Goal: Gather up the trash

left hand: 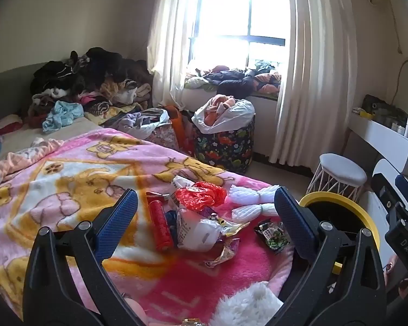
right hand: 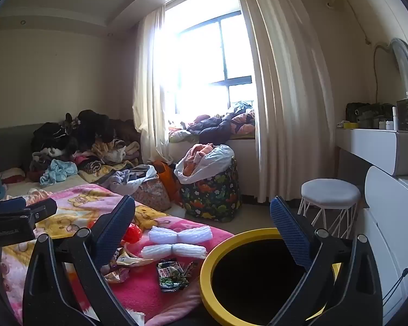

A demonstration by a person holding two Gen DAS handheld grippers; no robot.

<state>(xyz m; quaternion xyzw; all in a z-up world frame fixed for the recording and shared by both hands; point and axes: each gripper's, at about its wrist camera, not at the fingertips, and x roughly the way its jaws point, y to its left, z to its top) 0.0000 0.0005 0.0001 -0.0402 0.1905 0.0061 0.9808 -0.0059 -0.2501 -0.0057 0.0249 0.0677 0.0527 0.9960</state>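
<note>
Trash lies on the pink cartoon blanket (left hand: 68, 184) at the bed's foot: a red crumpled bag (left hand: 200, 194), a red tube (left hand: 160, 224), a white plastic bag (left hand: 198, 229), shiny wrappers (left hand: 225, 250), a dark snack packet (left hand: 272, 235) and white foam nets (left hand: 250, 203). The yellow-rimmed black bin (right hand: 255, 277) stands beside the bed. My left gripper (left hand: 205, 217) is open and empty over the pile. My right gripper (right hand: 202, 228) is open and empty, above the bin's edge and the foam nets (right hand: 179, 241). The dark packet (right hand: 172, 274) lies near the bin.
A dinosaur-print hamper (left hand: 225, 146) full of clothes stands by the window. Clothes are piled at the bed's head (left hand: 87, 87) and on the sill. A white stool (right hand: 329, 203) and a white dresser (right hand: 380, 146) stand on the right.
</note>
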